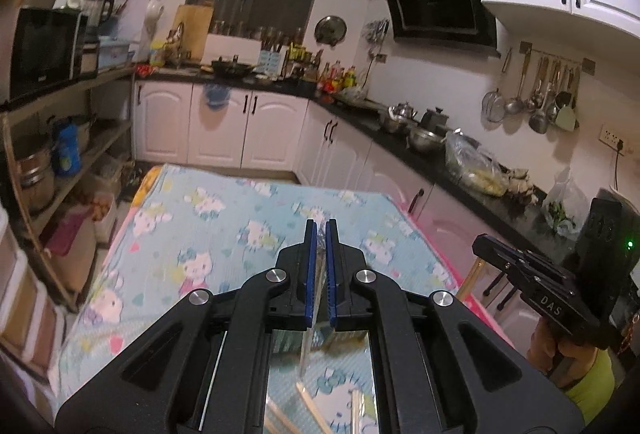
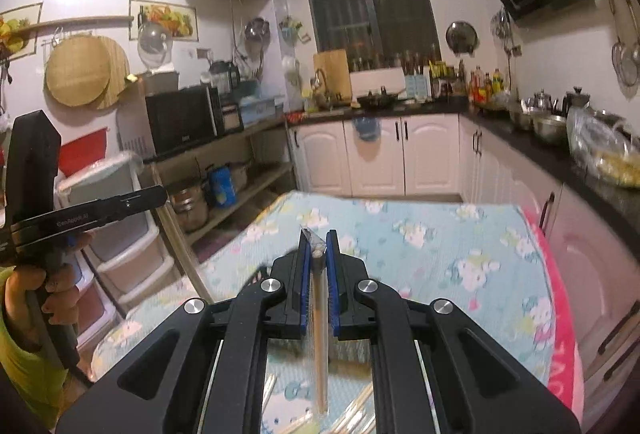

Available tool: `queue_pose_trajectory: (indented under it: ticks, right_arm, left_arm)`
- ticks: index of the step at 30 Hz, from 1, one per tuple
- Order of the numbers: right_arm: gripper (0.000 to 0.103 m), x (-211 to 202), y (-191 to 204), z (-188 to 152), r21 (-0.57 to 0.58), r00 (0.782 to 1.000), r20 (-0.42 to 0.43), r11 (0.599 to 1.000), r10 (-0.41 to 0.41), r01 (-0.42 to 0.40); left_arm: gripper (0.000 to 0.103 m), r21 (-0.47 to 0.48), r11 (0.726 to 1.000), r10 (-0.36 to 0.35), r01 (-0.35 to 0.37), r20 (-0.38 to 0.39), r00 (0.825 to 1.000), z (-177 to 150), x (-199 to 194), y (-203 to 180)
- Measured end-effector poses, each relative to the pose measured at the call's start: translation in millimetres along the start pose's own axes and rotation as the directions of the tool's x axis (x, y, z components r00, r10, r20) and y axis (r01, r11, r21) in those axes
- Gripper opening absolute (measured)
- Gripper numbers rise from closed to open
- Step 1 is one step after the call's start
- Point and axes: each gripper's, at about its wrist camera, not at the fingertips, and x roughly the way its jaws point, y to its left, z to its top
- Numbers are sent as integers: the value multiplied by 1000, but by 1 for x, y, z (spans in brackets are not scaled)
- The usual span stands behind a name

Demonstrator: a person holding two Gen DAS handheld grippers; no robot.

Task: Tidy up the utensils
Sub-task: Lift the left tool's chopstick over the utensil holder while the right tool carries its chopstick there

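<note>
My left gripper point(image 1: 320, 228) is shut on a thin clear plastic packet point(image 1: 318, 266) that hangs down between its blue pads; what the packet holds is hard to make out. My right gripper point(image 2: 318, 236) is shut on a pair of wooden chopsticks in a clear sleeve point(image 2: 320, 322), whose top corner pokes out above the fingertips. Both grippers are raised above the table point(image 1: 224, 218) with its blue cartoon-cat cloth. Several loose chopsticks point(image 2: 356, 410) lie on the cloth below the right gripper. From the side, the right gripper point(image 1: 478, 246) and the left gripper point(image 2: 162, 194) each show in the other's view.
A black counter point(image 1: 420, 162) with steel bowls, kettles and plastic bags runs along the right. A wooden shelf point(image 2: 256, 190) with a microwave stands on the left, with plastic drawers point(image 2: 132, 250) beside it. A person's hand point(image 2: 52, 290) grips the left tool's handle.
</note>
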Motion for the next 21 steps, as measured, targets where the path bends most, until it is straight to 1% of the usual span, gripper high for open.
queue_pose_trajectory:
  ticks: [5,8,13,17,21]
  right_arm:
    - [8,0,-2,23,-5,999,49,1000,-12,13]
    - [8,3,-3,35,5,998,63,1000,-7,6]
    - [8,8,3,56,-19,994,108,1000,-9,11]
    - [8,15,5,67,-28,990,136,999,-21,25]
    - [8,25,3,70,-32,989,147,999,-35,40]
  left_arm:
    - [1,9,1000,5,-5,50,999,22,-3,-5]
    - [1,1,1000,11,-11,63,998,32,1,-6]
    - [1,-9,1000,31,-30,71,997,47,13,-2]
    - [1,-14,999,37,-37,69,997,49,24,1]
    - [1,-10,999,49,-48,66,997,42,36,4]
